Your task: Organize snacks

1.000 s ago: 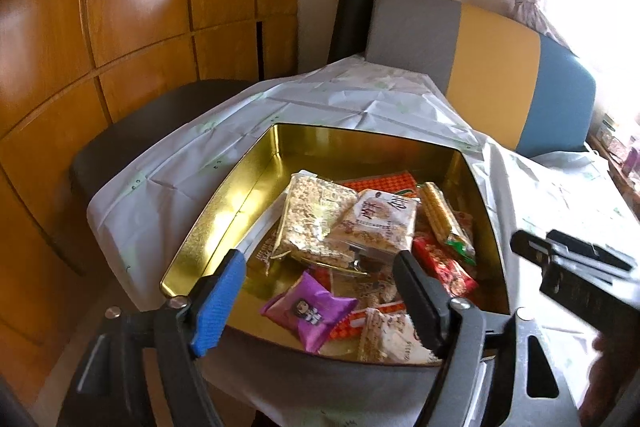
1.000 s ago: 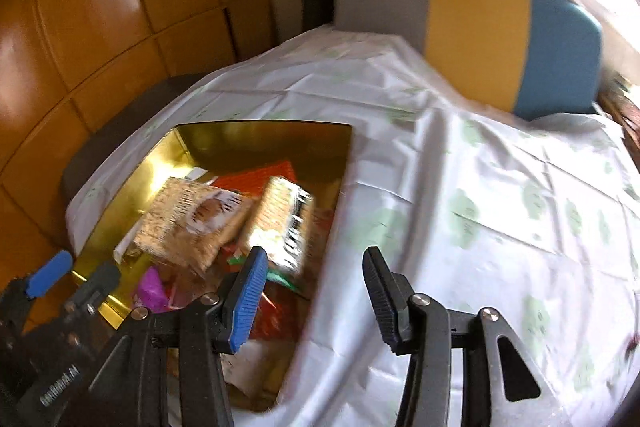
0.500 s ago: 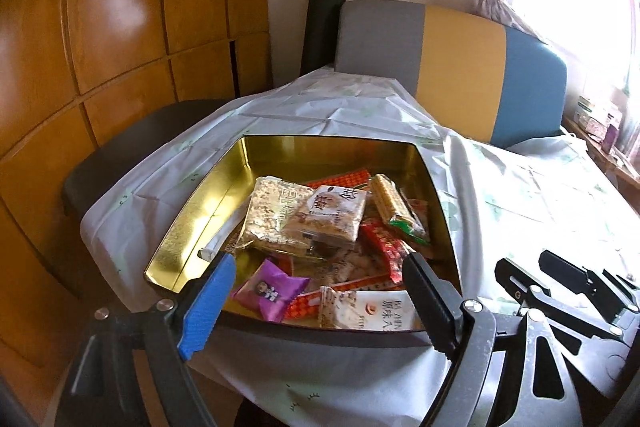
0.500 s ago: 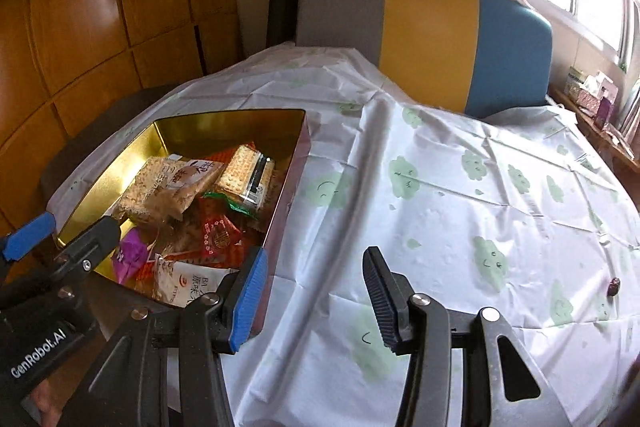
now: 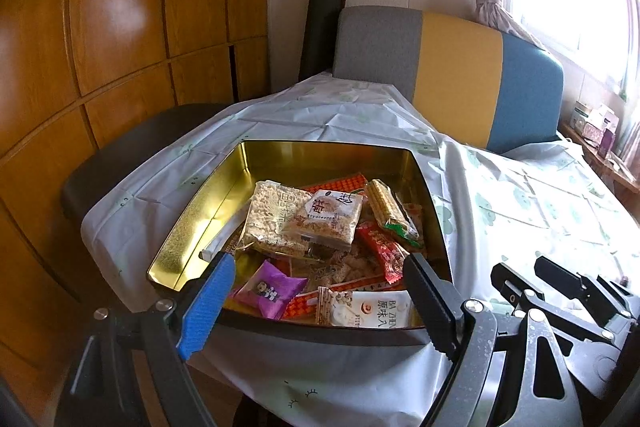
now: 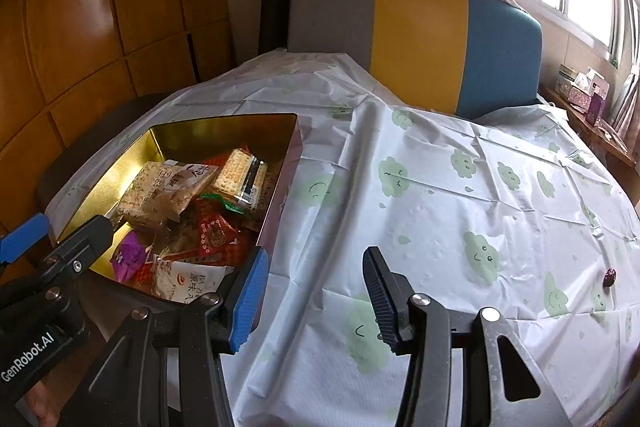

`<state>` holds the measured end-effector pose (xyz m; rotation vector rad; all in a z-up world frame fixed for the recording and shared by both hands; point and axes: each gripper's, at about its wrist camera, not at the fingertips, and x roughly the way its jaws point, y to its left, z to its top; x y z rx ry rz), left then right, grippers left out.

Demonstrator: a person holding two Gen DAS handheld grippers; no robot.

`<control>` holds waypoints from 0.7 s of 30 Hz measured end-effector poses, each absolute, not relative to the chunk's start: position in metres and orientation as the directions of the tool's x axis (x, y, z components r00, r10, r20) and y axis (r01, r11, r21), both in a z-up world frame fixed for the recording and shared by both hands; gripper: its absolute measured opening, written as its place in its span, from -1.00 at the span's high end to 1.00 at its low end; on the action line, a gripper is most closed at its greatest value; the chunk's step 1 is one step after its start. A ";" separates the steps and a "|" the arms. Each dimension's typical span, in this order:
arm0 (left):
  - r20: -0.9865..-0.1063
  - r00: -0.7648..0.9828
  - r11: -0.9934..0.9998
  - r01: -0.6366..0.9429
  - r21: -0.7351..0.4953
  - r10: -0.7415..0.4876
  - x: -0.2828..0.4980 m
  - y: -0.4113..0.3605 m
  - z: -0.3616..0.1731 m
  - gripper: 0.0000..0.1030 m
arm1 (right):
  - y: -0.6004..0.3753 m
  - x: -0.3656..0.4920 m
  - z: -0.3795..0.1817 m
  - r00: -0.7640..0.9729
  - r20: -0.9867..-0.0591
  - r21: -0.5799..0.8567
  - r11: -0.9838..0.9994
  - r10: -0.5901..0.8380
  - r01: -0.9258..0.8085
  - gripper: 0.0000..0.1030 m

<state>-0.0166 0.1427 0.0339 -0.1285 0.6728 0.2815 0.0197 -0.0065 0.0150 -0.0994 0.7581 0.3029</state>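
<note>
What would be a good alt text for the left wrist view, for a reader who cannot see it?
An open gold metal tin full of wrapped snacks, among them a purple packet, sits on a white cloud-print tablecloth. The left gripper hangs open and empty over the tin's near edge, before a grey, yellow and blue chair.

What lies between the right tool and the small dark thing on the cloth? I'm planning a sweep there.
Only bare cloth, in the right wrist view: nothing sits between the right tool and the dark thing.

"GenRobot.AI" (white letters) marks the left gripper [image 6: 48, 251].
</note>
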 end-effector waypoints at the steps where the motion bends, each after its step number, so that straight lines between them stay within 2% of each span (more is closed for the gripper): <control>1: -0.630 0.746 0.954 -0.299 -0.027 0.216 -0.017 0.143 0.034 -0.68 | -0.006 0.019 0.015 0.686 -0.689 0.017 0.952 0.233 -0.306 0.02; 21: -0.628 0.747 0.952 -0.304 -0.034 0.217 -0.017 0.147 0.036 -0.68 | 0.000 0.018 0.011 0.679 -0.694 0.003 0.944 0.239 -0.329 0.02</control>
